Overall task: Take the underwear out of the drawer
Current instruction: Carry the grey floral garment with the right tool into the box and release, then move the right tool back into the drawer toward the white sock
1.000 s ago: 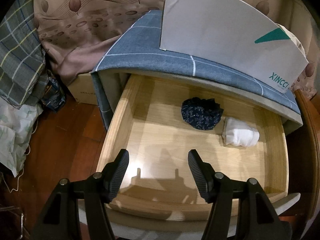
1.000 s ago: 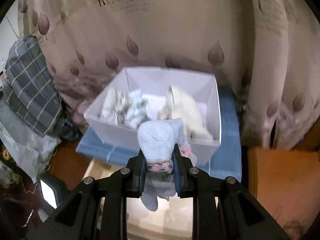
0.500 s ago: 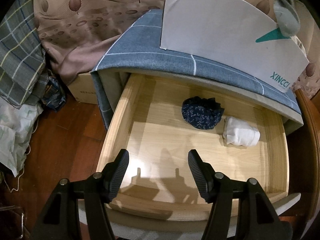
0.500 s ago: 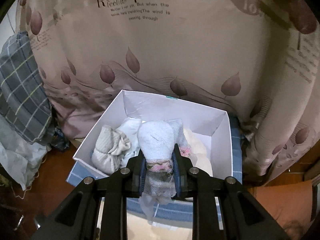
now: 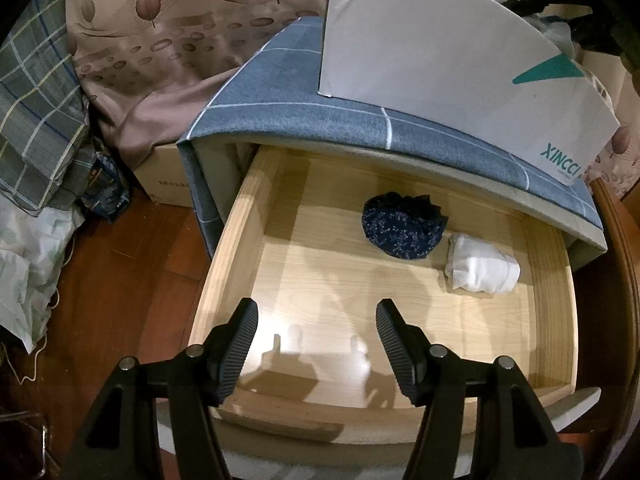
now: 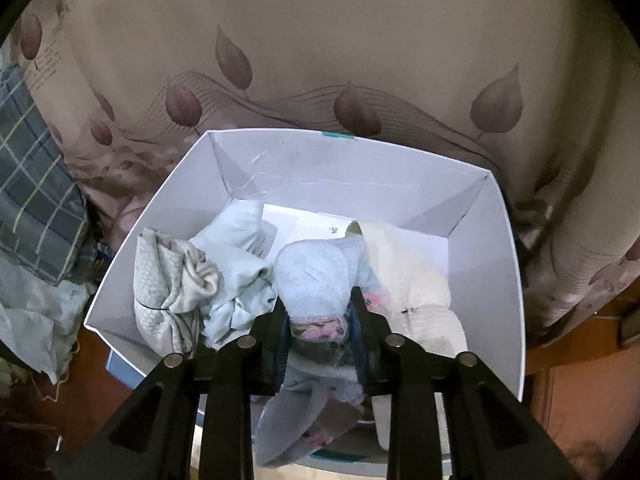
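The wooden drawer (image 5: 224, 248) is pulled open. In it lie a dark blue speckled underwear bundle (image 5: 402, 226) and a white rolled one (image 5: 482, 269) at the back right. My left gripper (image 5: 314, 334) is open and empty above the drawer's front. My right gripper (image 6: 320, 320) is shut on light blue underwear (image 6: 316, 276) with a pink trim, held over the white box (image 6: 496, 248). The box (image 5: 440, 64) stands on the blue checked cabinet top (image 5: 280, 92). The right gripper (image 5: 560, 4) shows above the box in the left wrist view.
The box holds a grey patterned garment (image 6: 168, 280), a pale blue one (image 6: 236, 252) and a cream one (image 6: 412, 276). A leaf-print curtain (image 6: 320, 60) hangs behind. Plaid cloth (image 5: 36, 120) and a cardboard box (image 5: 164, 176) sit left of the cabinet on the wooden floor (image 5: 120, 280).
My right gripper has moved forward and down over the box with the light blue underwear. The left gripper and the drawer contents have not moved.
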A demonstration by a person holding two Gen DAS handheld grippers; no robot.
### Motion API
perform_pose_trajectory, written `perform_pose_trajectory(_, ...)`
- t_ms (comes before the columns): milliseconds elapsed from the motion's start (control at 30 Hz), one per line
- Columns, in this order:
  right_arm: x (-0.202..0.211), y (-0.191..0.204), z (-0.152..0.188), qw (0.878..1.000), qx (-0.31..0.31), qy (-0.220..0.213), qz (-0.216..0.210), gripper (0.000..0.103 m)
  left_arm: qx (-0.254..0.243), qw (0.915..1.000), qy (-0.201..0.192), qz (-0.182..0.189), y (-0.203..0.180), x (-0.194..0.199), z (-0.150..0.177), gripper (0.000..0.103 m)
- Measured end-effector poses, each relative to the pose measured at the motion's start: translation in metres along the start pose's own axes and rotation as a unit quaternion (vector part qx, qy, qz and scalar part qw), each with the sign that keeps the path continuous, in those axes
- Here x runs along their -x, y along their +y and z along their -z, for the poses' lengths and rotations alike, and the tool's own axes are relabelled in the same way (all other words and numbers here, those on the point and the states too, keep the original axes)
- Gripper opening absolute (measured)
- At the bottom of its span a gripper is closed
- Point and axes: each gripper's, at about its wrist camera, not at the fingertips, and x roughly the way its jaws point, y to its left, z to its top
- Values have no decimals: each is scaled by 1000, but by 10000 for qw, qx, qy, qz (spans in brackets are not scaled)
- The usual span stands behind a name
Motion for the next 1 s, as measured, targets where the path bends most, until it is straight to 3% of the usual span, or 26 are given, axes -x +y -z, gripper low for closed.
perform_pose_trajectory(200,14,6,4,9996,174,-218,-24,60,3,10000,16,-36,-1,-2,0,63)
perform_pose_trajectory(367,43,5,11,9987,196,-452,-113,62,3,10000,31,-46,0,-2,0,63)
perform_pose_trajectory(567,80,-8,56,9970,293,-576,-424,65,38,9999,53,-93,1,-3,0,63)
perform_pose_trajectory(900,80,-33,161,9952,884,-19,-411,65,-40,9996,159,-219,1,-6,1,63)
perform_pose_trajectory(1000,71,-37,184,9933,1024,141,-519,65,-264,9991,313,107,-2,-7,2,63)
